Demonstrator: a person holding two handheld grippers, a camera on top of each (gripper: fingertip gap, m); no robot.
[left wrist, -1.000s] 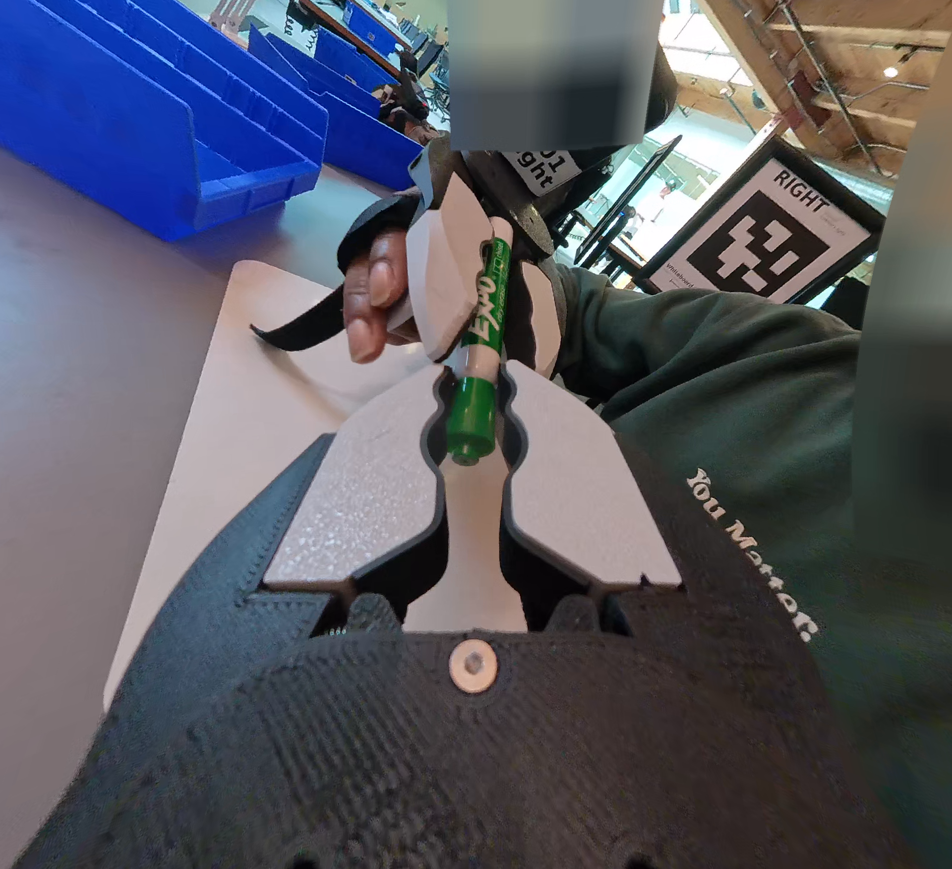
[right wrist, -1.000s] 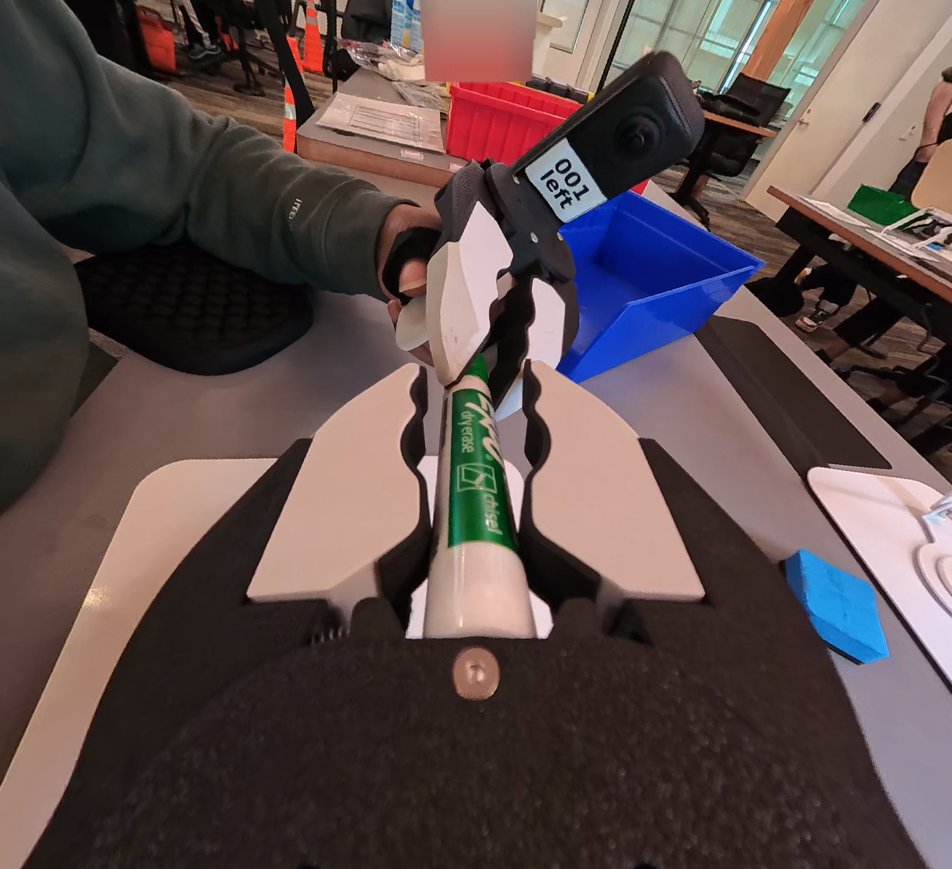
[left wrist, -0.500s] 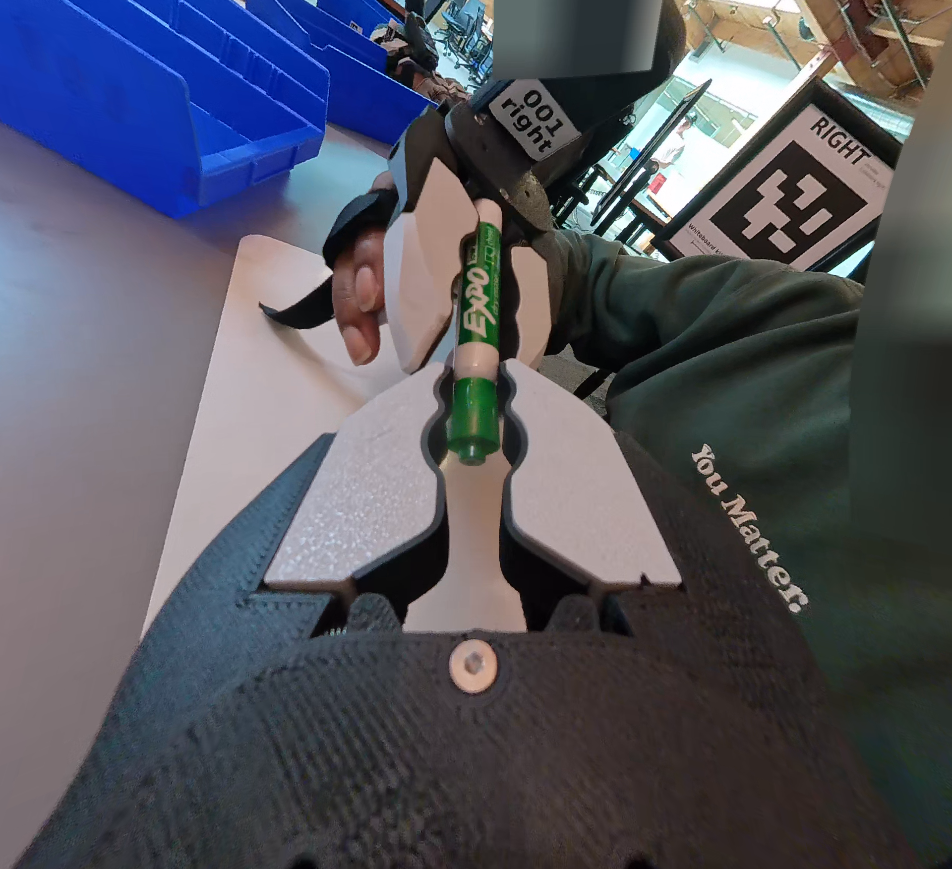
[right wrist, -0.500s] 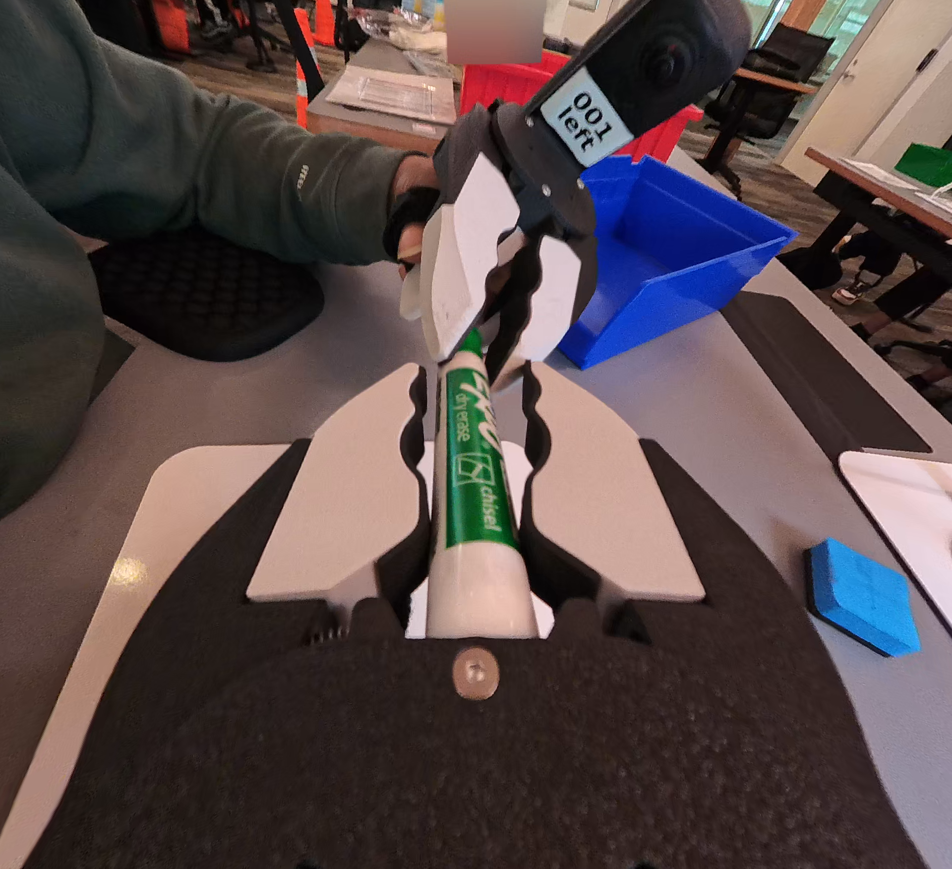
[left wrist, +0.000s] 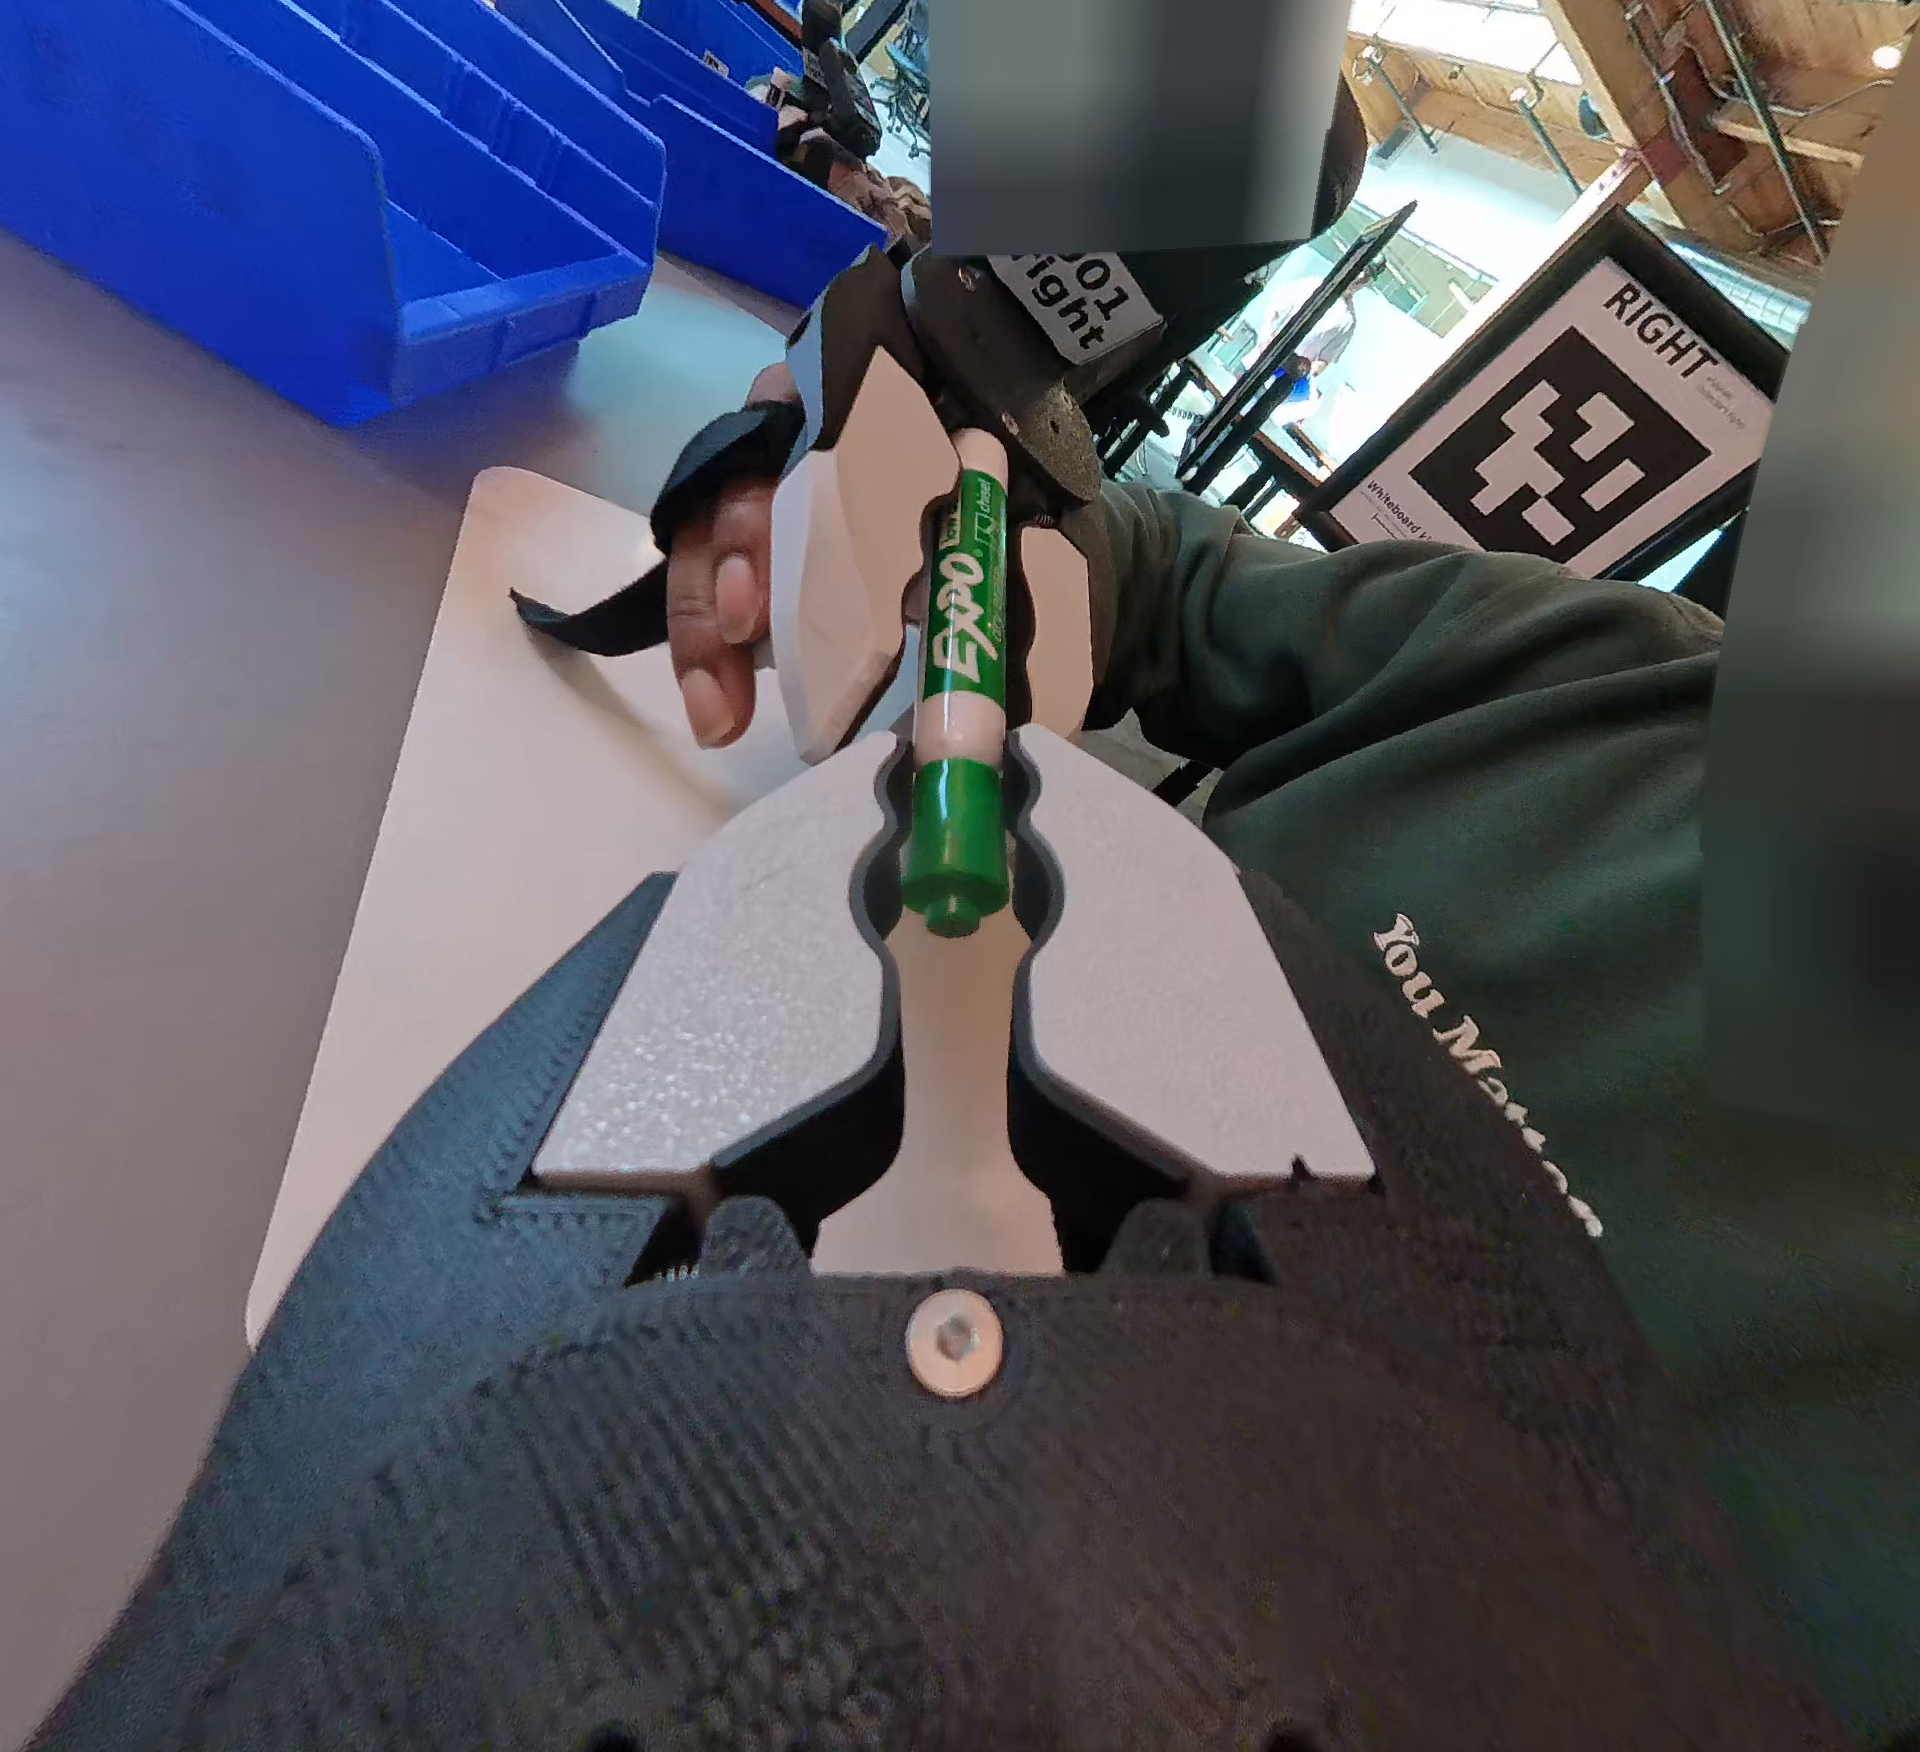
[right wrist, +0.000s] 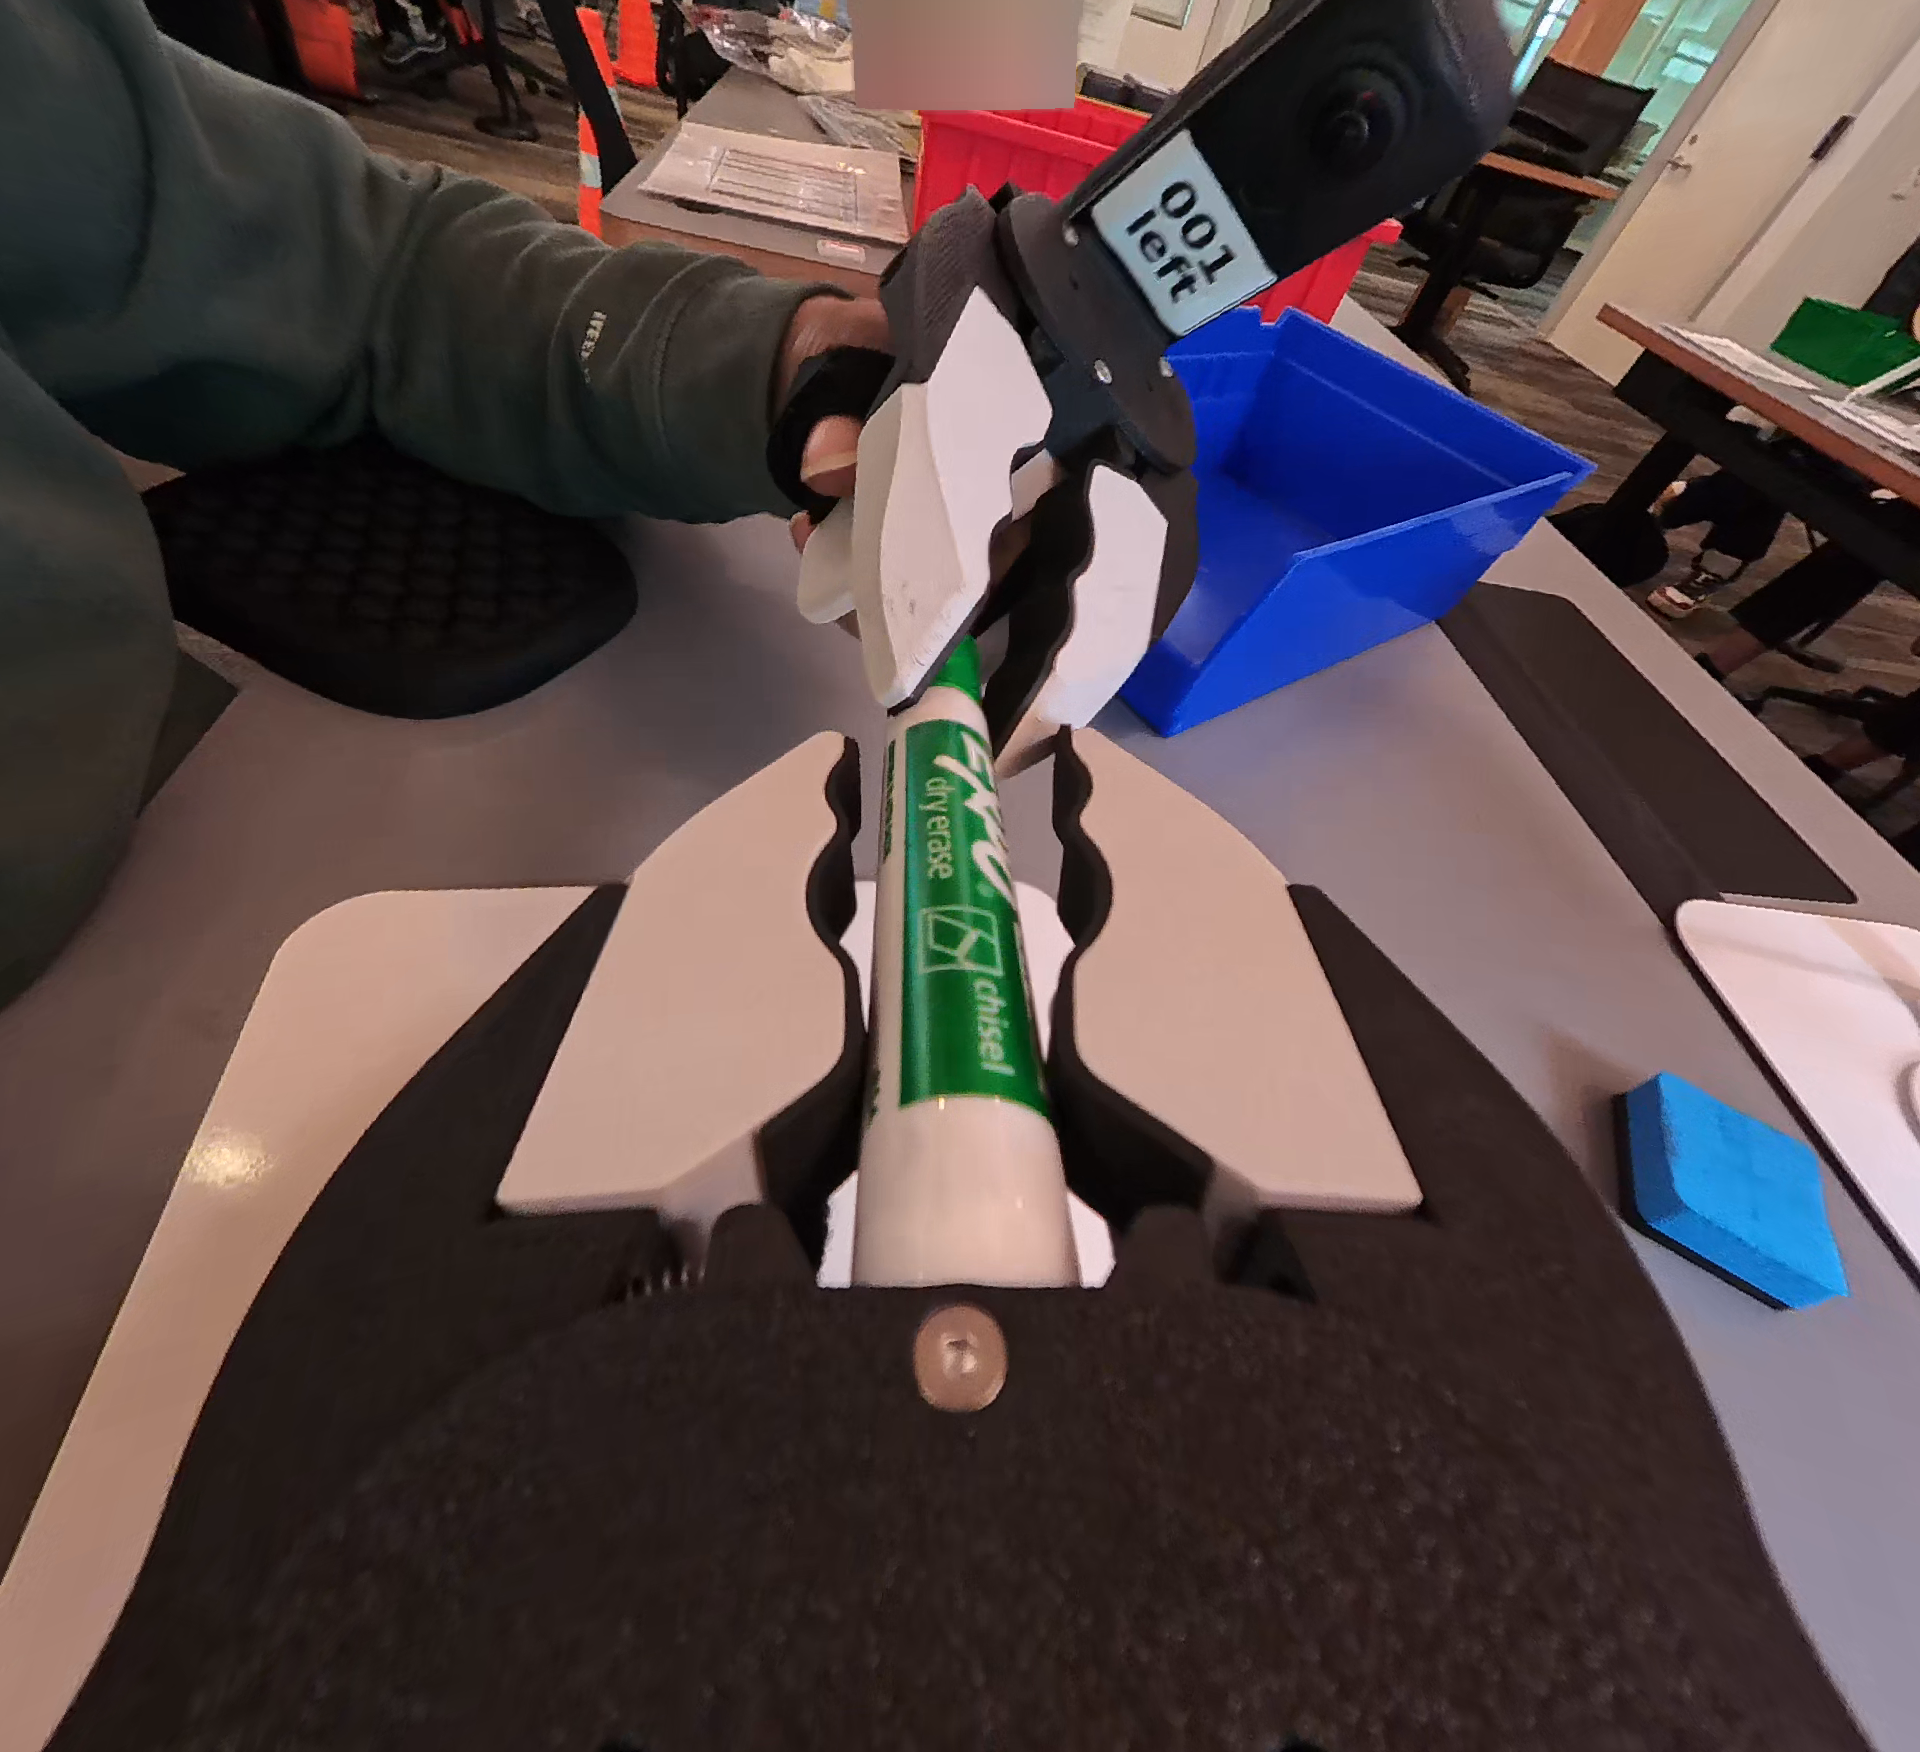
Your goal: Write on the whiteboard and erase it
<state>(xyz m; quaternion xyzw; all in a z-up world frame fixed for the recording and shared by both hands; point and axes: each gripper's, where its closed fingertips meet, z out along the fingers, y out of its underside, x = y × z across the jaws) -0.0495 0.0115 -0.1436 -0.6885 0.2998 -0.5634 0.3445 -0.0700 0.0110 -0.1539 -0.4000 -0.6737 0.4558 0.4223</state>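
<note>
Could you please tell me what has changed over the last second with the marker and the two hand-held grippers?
Very little. The left hand-held gripper remains closed on the green cap, and the right hand-held gripper remains around the marker barrel; the cap is still on. Both tilted slightly together above the whiteboard. The blue eraser stayed put.
</note>
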